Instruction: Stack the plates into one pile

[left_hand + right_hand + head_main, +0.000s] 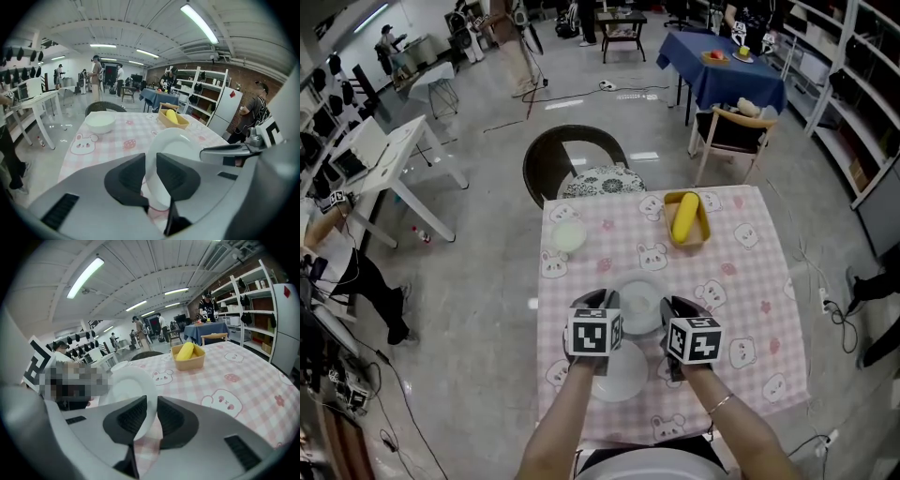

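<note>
A small white plate hangs just above the pink checked tablecloth, gripped from both sides. My left gripper is shut on its left rim, and my right gripper is shut on its right rim. A larger white plate lies on the cloth near the front edge, partly under my hands. In the left gripper view the small plate's rim stands upright between the dark pads of the left gripper. In the right gripper view the plate sits between the pads of the right gripper.
A white bowl sits at the table's back left. A yellow tray holding a yellow object is at the back middle. A dark round chair stands behind the table. People and other tables are far off.
</note>
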`<state>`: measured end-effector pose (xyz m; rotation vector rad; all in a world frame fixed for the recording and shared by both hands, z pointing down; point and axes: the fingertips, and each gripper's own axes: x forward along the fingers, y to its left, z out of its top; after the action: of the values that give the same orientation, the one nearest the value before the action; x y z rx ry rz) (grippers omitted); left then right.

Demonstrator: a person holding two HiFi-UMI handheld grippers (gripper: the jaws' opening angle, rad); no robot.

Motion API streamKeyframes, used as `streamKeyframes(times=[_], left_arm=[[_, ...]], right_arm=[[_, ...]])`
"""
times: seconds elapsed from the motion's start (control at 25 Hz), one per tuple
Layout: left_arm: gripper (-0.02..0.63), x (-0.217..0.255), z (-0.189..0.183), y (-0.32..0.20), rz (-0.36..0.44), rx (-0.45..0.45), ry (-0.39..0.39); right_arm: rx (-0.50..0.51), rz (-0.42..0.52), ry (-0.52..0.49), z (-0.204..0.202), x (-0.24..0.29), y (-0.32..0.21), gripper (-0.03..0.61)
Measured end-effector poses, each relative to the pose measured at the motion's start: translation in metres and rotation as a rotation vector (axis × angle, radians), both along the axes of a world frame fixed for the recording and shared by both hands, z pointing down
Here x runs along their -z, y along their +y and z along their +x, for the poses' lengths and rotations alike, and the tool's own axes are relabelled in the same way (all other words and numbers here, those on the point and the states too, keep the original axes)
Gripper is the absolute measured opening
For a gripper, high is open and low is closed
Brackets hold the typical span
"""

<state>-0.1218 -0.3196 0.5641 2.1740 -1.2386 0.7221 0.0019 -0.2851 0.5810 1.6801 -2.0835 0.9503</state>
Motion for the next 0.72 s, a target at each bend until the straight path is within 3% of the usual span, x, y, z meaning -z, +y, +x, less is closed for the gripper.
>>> streamKeyframes(times=[0.24,0.72], left_arm=[[0.092,0.027,-0.018,0.021,0.018,0.028,-0.004],[0.091,0.024,-0.076,0.099,-0.036,0.131,0.007]], right_arm=[[0.070,0.037,0.009,-0.017,0.027,0.015,0.074],[0.207,-0.019,-0.055,-0.071,0.029,0.077,0.061]])
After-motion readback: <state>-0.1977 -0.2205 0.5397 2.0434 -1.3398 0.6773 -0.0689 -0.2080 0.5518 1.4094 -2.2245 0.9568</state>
